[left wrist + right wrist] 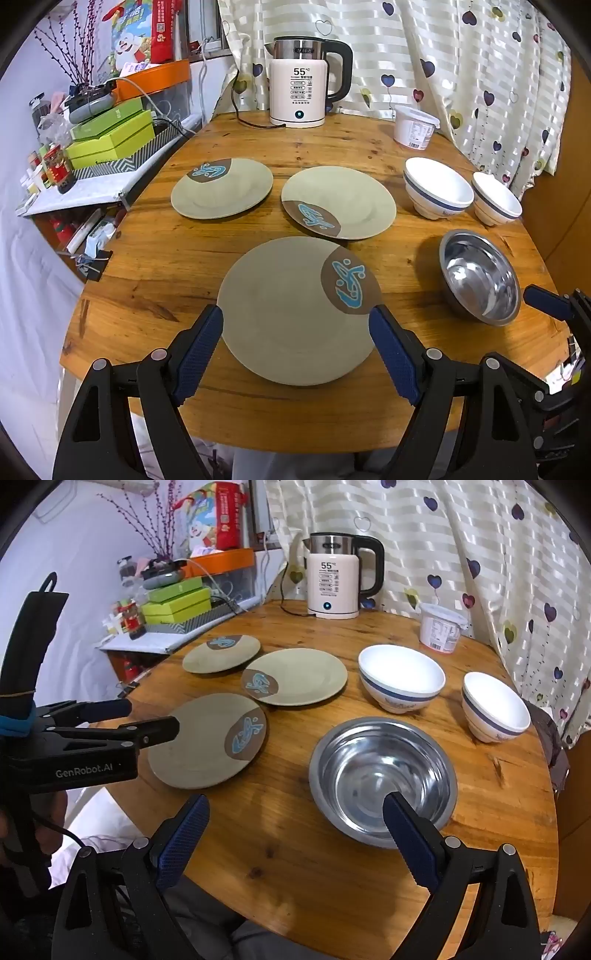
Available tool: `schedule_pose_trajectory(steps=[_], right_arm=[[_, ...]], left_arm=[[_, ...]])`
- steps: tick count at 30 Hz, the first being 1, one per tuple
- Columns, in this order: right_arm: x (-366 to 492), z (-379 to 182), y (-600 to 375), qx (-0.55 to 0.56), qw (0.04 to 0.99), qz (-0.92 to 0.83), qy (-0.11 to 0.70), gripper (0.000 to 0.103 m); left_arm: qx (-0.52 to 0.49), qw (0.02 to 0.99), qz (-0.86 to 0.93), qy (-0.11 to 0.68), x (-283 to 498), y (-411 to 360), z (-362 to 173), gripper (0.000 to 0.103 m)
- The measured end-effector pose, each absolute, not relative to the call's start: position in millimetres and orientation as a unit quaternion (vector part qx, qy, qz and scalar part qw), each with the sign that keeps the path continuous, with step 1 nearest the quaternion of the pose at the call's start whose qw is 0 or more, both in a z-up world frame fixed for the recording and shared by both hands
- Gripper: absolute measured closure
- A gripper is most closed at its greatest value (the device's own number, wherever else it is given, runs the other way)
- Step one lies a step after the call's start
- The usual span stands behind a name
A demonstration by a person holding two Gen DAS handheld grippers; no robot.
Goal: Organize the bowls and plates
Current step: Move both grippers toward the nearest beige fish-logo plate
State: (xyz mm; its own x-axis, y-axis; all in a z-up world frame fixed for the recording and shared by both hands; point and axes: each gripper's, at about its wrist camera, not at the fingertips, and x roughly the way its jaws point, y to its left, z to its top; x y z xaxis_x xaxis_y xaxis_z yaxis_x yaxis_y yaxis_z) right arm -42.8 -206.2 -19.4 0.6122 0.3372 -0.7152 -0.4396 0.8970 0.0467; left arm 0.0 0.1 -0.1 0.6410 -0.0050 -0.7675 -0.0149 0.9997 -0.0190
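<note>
From the left wrist camera, we looked down on a round wooden table (303, 147). Our left gripper (295, 328) hung with its jaws spread wide, empty, just above the nearest plate (288, 314), one blue pad over each side of its rim. Two matching plates lay beyond, the far left plate (221, 188) and the middle plate (340, 201), each flat and apart from the others. To the right sat a steel bowl (480, 277) and two white bowls, the larger (437, 188) beside the smaller (496, 199). A kettle (303, 81) and a plastic tub (415, 127) stood at the back.

From the right wrist camera, our right gripper (295, 834) also stood wide open and held nothing, its right pad over the near rim of the steel bowl (380, 775). Nothing was stacked: by our judgement all the sorting remained to be done.
</note>
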Motion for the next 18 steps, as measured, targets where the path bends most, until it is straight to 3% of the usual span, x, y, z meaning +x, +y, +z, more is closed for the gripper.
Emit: schedule_pose_trajectory(steps=[18], right_arm=[[-35.9, -16.2, -195.4, -0.071, 0.894, 0.223, 0.383, 0.007]], left_arm=[[-0.004, 0.906, 0.005, 0.424, 0.6, 2.5, -1.4, 0.021]])
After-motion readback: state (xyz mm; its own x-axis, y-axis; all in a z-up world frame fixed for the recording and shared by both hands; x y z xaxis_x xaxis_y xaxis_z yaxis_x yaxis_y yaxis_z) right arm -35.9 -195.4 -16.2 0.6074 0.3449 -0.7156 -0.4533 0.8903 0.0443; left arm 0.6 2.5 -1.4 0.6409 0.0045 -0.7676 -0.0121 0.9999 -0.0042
